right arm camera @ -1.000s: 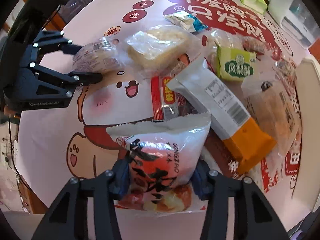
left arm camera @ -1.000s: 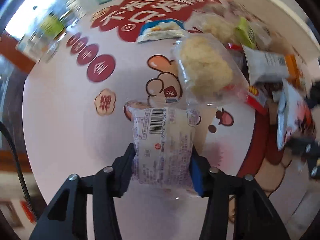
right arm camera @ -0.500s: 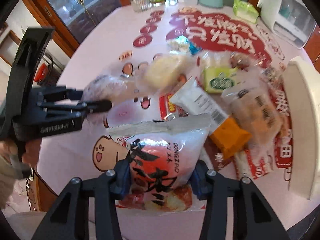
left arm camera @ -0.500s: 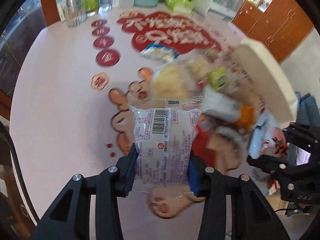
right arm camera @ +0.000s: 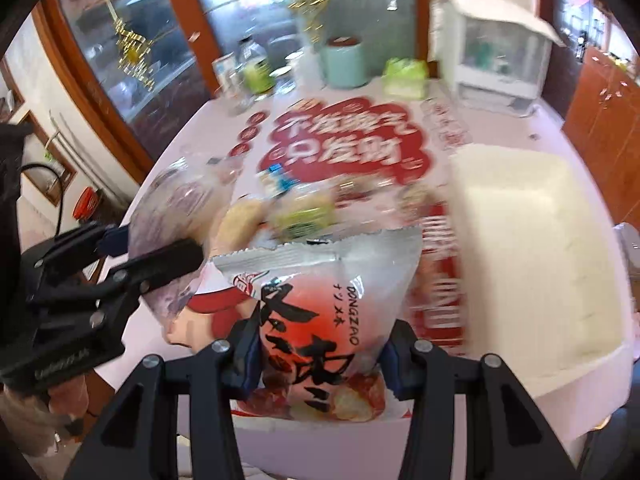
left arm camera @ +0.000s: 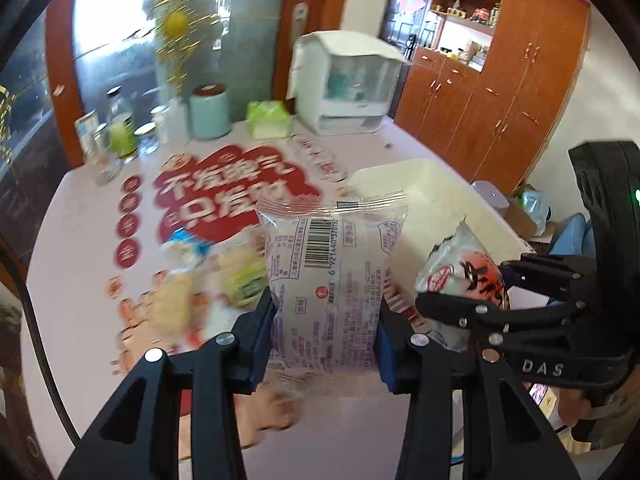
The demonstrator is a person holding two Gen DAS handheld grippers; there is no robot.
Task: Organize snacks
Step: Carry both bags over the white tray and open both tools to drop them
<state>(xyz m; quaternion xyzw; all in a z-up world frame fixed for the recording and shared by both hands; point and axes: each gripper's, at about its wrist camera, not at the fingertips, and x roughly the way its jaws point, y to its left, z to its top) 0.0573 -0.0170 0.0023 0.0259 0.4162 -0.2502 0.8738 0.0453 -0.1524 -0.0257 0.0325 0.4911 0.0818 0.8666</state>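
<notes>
My left gripper (left arm camera: 325,344) is clamped on a clear wrapped pastry packet (left arm camera: 328,276), barcode side facing the camera, held upright and clear of the table; my right gripper (right arm camera: 320,364) is clamped on a red-and-white snack bag (right arm camera: 320,312) printed DONGZAO, also lifted. Both jaws are closed to the width of their packets, pads pressing in on the lower sides. Judgement on handling: both look light, air-puffed and soft; the film is glossy so likely slippery, and the contents could crush if squeezed harder. The grip low on the body seems adequate; the crimped top seam would be a flatter, firmer hold if one slips. The white tray (right arm camera: 532,248) lies on the right of the table, just beyond the red bag, and is probably where these go. The rest of the snack pile (left arm camera: 208,280) lies blurred on the table between the two grippers' lines of sight. The surface is a pale tablecloth (left arm camera: 80,288) with red Chinese lettering, smooth-looking. At the far edge stand a mint canister (left arm camera: 209,111), jars, a green tissue pack (left arm camera: 267,120) and a white covered appliance (left arm camera: 344,84); wooden cabinets (left arm camera: 504,92) line the right wall
</notes>
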